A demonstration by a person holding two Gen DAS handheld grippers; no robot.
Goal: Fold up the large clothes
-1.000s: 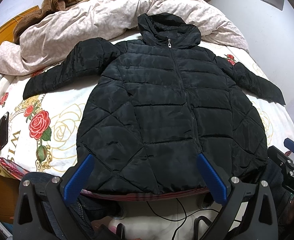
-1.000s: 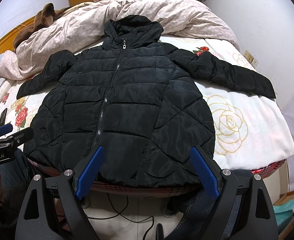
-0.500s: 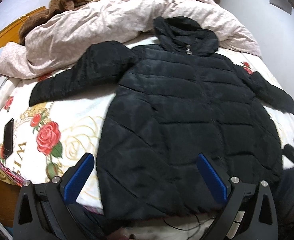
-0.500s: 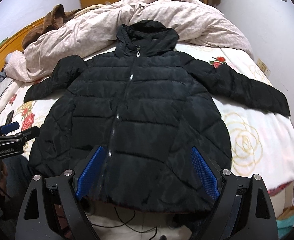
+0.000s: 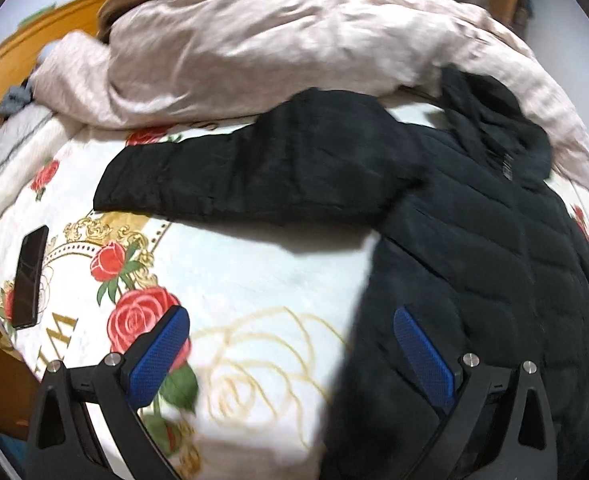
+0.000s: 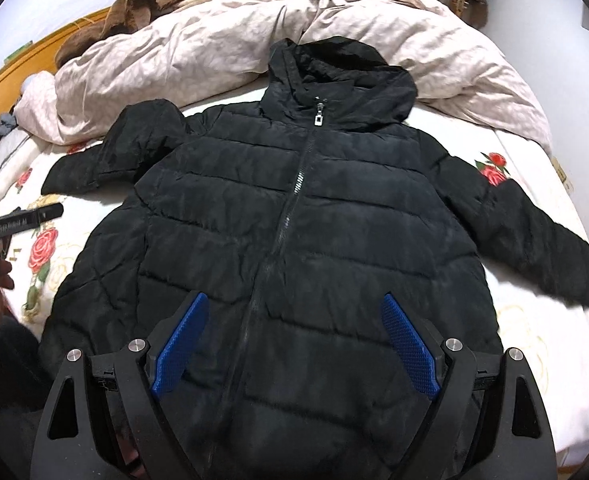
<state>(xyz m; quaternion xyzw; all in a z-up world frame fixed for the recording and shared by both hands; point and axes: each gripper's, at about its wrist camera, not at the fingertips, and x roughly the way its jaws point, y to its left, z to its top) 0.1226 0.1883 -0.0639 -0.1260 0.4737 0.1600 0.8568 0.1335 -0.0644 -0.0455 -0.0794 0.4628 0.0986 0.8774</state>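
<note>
A black quilted hooded jacket [image 6: 294, 220] lies flat, front up and zipped, on a bed, sleeves spread out. In the left wrist view the jacket [image 5: 474, 260] fills the right side and its left sleeve [image 5: 254, 176] stretches across the sheet. My left gripper [image 5: 290, 344] is open and empty, above the sheet beside the jacket's left edge. My right gripper [image 6: 294, 336] is open and empty, above the jacket's lower front, straddling the zip. The left gripper's body also shows at the left edge of the right wrist view [image 6: 18, 222].
The bed has a white rose-print sheet [image 5: 234, 280]. A crumpled pink duvet [image 6: 214, 52] lies behind the jacket. A black phone [image 5: 30, 276] lies near the sheet's left edge. A brown blanket [image 6: 126, 12] and a wooden headboard [image 6: 34, 56] are at the back left.
Both grippers have moved forward over the bed. The left one has swung left, toward the jacket's left sleeve. The right one has moved over the jacket's lower front.
</note>
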